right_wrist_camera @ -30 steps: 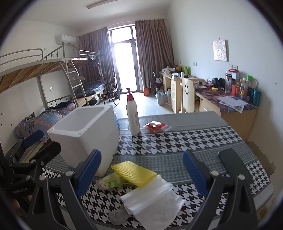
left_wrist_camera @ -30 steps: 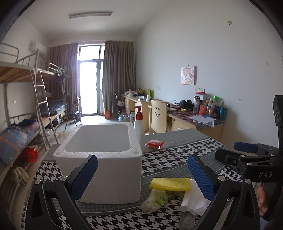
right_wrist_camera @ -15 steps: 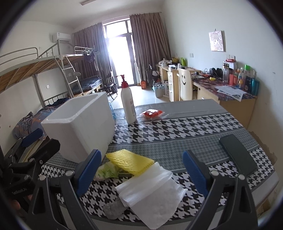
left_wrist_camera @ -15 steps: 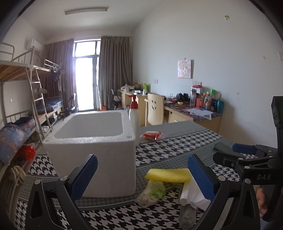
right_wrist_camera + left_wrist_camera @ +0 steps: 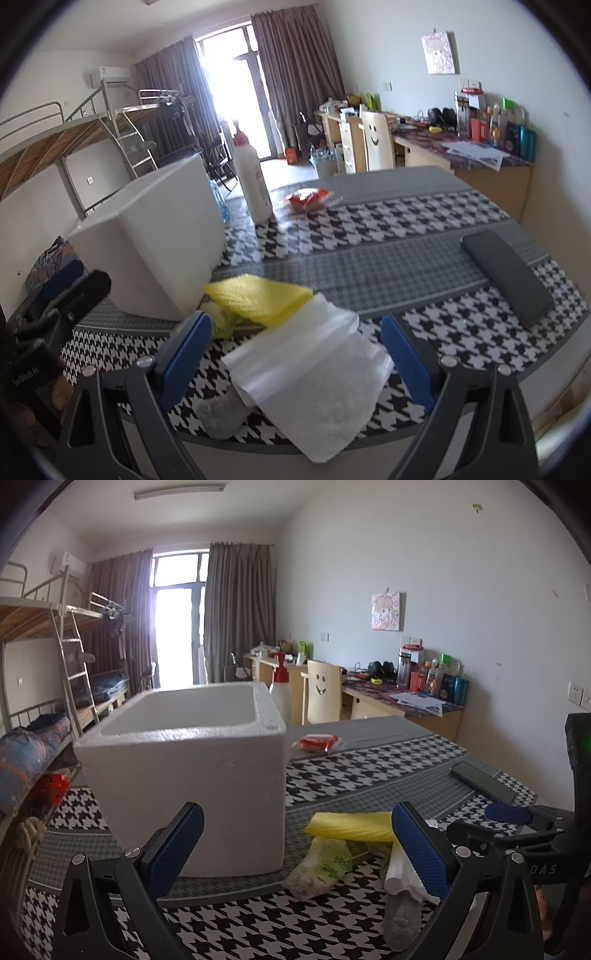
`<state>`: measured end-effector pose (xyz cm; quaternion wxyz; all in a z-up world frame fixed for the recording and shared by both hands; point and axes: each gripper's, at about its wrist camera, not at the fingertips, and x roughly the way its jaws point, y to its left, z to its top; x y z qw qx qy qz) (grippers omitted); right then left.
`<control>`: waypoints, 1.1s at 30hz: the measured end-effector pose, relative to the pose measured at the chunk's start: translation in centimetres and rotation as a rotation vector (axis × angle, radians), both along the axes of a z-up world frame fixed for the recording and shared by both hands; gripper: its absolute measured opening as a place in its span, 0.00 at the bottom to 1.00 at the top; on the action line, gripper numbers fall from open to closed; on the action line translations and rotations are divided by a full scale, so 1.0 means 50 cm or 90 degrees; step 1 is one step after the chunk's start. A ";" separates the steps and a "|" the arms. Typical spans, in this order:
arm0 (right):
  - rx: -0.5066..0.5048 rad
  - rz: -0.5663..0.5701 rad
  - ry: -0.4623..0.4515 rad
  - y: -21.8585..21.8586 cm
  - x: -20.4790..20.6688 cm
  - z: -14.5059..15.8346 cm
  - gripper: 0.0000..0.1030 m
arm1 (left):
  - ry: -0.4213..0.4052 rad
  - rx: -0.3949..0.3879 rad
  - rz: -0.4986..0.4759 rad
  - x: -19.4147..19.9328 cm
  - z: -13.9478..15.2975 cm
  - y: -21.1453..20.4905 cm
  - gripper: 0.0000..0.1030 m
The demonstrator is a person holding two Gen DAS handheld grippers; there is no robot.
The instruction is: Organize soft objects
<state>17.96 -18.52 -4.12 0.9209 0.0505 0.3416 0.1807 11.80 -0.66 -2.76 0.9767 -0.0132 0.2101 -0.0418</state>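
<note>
Hovering both tools wide open w/ nothing gripped: your right gripper [image 5: 295, 354] is straddling the white folded cloth [image 5: 314, 373] at the near table edge; your left gripper [image 5: 295, 845] is facing the foam box [image 5: 192, 775], yellow sponge [image 5: 351, 826] just right of it.

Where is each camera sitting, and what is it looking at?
Left wrist: sits on the left gripper, facing the white foam box; its open blue pads show, with the right gripper beside it.
Right wrist: sits on the right gripper, over the white plastic bag; its open pads show.
Both see the box, the yellow sponge and the phone.
</note>
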 end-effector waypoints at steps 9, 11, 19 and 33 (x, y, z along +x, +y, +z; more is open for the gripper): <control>0.011 -0.002 0.030 -0.003 0.006 -0.034 0.92 | 0.048 -0.004 -0.022 0.017 -0.030 -0.005 0.99; 0.012 -0.005 0.038 -0.005 0.008 -0.041 0.92 | 0.058 -0.001 -0.027 0.023 -0.038 -0.007 0.99; 0.011 0.003 0.040 -0.005 0.009 -0.047 0.92 | 0.093 0.003 -0.039 0.043 -0.066 -0.008 0.97; 0.021 0.000 0.053 -0.008 0.021 -0.062 0.92 | 0.163 0.021 -0.070 0.084 -0.111 -0.028 0.81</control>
